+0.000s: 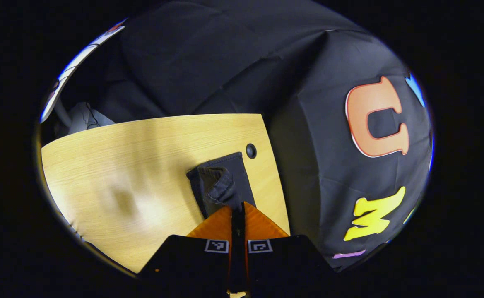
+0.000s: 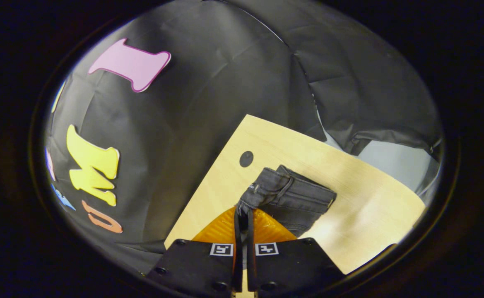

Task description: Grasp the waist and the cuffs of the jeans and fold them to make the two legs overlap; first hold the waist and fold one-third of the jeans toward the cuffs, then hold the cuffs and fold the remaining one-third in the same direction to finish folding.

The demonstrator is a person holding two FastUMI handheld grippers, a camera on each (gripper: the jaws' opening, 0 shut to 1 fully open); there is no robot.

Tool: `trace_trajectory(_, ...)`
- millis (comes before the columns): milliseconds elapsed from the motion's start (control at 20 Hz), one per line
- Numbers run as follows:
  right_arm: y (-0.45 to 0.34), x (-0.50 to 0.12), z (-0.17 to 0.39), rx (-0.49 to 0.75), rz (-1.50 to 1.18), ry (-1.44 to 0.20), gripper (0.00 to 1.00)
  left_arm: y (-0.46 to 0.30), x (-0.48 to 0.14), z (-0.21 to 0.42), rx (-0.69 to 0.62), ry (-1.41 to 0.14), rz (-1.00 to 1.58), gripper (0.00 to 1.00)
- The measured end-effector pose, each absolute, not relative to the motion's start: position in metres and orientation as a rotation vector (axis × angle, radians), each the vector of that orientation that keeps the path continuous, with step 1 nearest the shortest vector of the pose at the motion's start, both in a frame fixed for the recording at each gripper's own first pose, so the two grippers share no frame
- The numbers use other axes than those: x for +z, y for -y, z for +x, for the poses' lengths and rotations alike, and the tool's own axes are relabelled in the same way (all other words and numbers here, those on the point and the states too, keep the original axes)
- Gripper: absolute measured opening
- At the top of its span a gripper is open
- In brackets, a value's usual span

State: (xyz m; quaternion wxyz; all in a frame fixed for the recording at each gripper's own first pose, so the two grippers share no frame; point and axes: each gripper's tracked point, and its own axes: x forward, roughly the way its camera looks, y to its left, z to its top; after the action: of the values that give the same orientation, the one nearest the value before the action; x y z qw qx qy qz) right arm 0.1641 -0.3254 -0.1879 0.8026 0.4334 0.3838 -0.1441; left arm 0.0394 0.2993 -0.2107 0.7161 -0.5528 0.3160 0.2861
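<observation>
The dark jeans hang bunched over the light wooden table. In the left gripper view my left gripper is shut on a crumpled end of the jeans, whose fabric drops away below its tips. In the right gripper view my right gripper is shut on the waistband of the jeans, beside a belt loop; the rest lies folded toward the right on the table. Which part of the jeans the left gripper holds I cannot tell.
A round dark cable hole sits in the table just beyond the jeans, near the table's edge against the black cloth wall. Bare tabletop stretches left in the left gripper view. Pale clutter lies past the table's far edge.
</observation>
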Motion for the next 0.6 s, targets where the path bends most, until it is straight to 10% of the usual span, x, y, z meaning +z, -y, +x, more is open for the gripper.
trace_trajectory(600,0.325,-0.264,0.242,-0.397,0.857,-0.794,0.05,-0.306,-0.294,0.132,0.718,-0.833,-1.060,0.03)
